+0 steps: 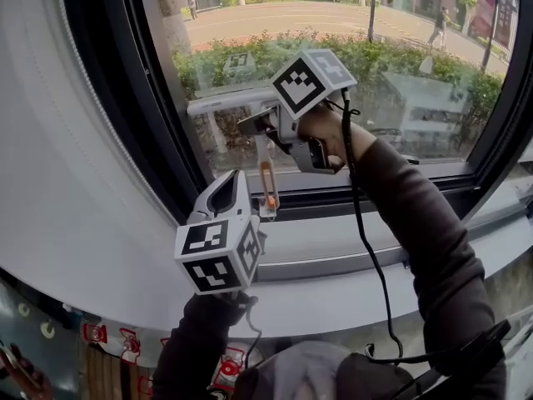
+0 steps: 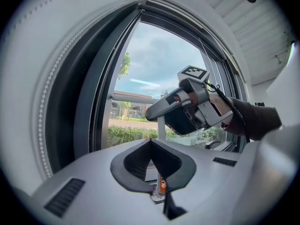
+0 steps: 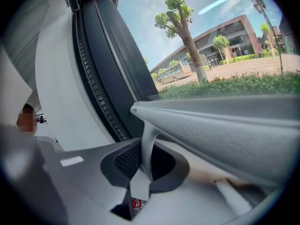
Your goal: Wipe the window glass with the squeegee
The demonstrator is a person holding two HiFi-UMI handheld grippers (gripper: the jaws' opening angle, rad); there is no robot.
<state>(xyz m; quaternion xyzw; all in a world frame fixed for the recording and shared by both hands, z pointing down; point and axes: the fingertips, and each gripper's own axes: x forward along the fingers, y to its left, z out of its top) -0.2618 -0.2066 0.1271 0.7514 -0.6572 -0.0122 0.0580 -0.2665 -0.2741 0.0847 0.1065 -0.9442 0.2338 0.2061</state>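
Squeegee: upright against the window glass. Its white blade bar lies crosswise on the pane at the top; the shaft, with an orange section, runs down towards the sill.
Blade position: lower part of the pane, near the dark frame at the window's left side.
Right hand-held gripper: clamped on the squeegee's white neck just under the blade bar. The right gripper view shows the neck between the two dark pads, and the blade bar fills the space above them.
Left hand-held gripper: lower down, just above the sill, pointing at the bottom end of the shaft. Jaws drawn narrow, and nothing shows between the pads.
Shaft relative to left hand-held gripper: in the left gripper view the white shaft rises just beyond the jaw tips, and its orange part shows through the slit at their base. Contact cannot be confirmed.
Cable: black, hangs from the right hand-held gripper along the person's sleeve.
Outside: a green hedge and a paved street are visible through the glass.
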